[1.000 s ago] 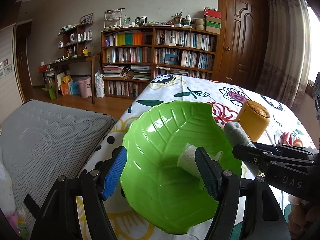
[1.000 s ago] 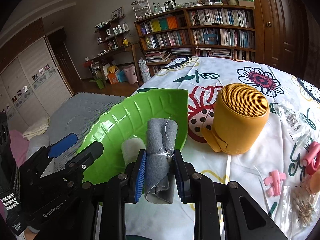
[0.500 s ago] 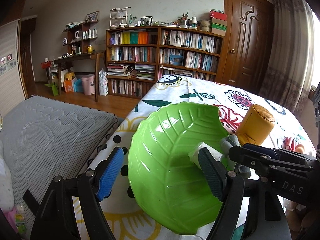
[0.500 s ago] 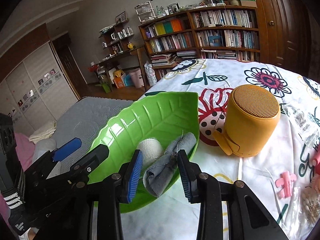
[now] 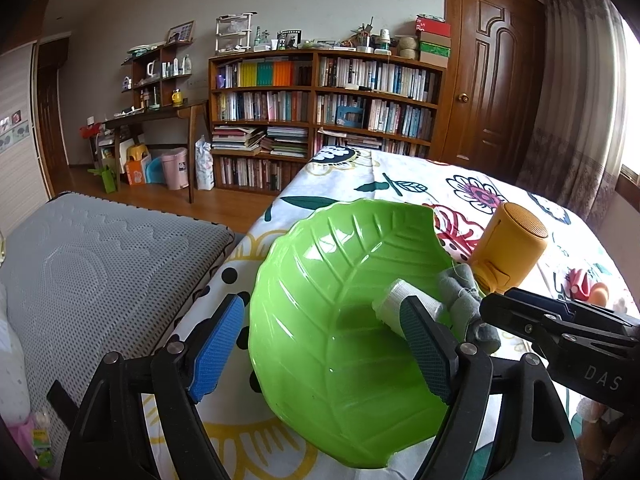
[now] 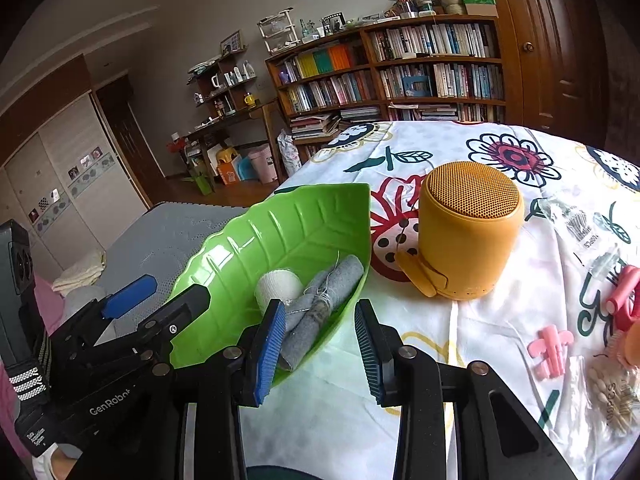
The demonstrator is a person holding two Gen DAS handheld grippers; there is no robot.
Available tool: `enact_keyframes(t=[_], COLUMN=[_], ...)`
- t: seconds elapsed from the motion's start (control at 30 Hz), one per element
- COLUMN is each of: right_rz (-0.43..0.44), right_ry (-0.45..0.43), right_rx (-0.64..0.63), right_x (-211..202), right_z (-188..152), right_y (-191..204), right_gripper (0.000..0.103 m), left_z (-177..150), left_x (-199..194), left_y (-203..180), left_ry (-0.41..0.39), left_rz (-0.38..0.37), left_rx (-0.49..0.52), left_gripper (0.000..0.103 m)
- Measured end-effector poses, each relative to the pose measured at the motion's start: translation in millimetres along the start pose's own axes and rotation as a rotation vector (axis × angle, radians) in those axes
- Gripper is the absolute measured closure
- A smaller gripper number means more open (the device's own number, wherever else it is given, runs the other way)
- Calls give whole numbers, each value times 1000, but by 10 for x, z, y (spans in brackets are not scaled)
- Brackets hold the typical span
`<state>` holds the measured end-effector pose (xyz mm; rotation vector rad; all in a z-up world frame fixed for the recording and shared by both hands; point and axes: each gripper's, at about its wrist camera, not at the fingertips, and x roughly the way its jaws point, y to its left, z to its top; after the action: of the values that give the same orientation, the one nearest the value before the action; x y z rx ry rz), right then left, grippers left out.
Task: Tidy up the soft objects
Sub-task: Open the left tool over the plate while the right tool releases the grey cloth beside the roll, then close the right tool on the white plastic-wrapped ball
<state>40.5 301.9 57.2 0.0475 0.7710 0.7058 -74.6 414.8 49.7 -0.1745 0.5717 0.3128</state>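
Mattress (image 5: 100,264): lay grey and mesh-topped at the far left, left of the green leaf bowl and lower than the table edge
Left gripper (image 5: 320,344): its blue-padded fingers stood spread wide, holding nothing; the left pad (image 5: 218,344) sat outside the bowl's left rim and the right pad (image 5: 422,344) over the bowl's inside, in front of the white roll
Green leaf bowl (image 6: 280,236): rested on the flowered tablecloth near the table's left edge, its pointed tip toward the bookshelf
White gauze roll (image 6: 278,286): lay inside the bowl at its right side, touching the grey roll on the left of it
Grey felt roll (image 6: 324,304): lay inside the bowl against the right rim, tied round with thread, one end toward the yellow speaker and the other toward the right gripper
Right gripper (image 6: 320,344): its fingers were parted and empty; the left pad (image 6: 270,350) hung over the bowl just beside the grey roll's near end, the right pad outside the bowl above the cloth
Tablecloth (image 6: 480,344): white with flowers, spread under the bowl
Yellow speaker (image 6: 466,228): stood upright just right of the bowl, mesh top up
Pink clip (image 6: 550,346): lay on the cloth well right of the bowl, past the speaker
Bookshelf (image 5: 328,120): stood behind the bowl, against the far wall
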Motion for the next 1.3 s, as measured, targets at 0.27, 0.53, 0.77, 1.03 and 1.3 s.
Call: enact_keyframes(t=[0.27,0.53,0.77,1.03,1.3], right_rz=[-36,-66,-83,-114,-179], right_ry=[-11,-15,-31,-57,-86], right_rx=[19,53,70,86,101], right_x=[-86,-165,-264,-427,-645], right_z=[-42,-111,-166,-288,-418], right_y=[-92,-213,-326,-436,-612], right_gripper=[62,58,53,47,46], left_z=[-12,-34,-21,-17,-5], left_x=[13,-28,-77,-141,-224], left_y=[-40,-152,-223,-366,-560], left_ry=[-1,-6,-12,-16,-23], left_rz=[1,0,4,3,-12], left_rx=[10,33,50,82,120], left_gripper=[20,16,11,7,5])
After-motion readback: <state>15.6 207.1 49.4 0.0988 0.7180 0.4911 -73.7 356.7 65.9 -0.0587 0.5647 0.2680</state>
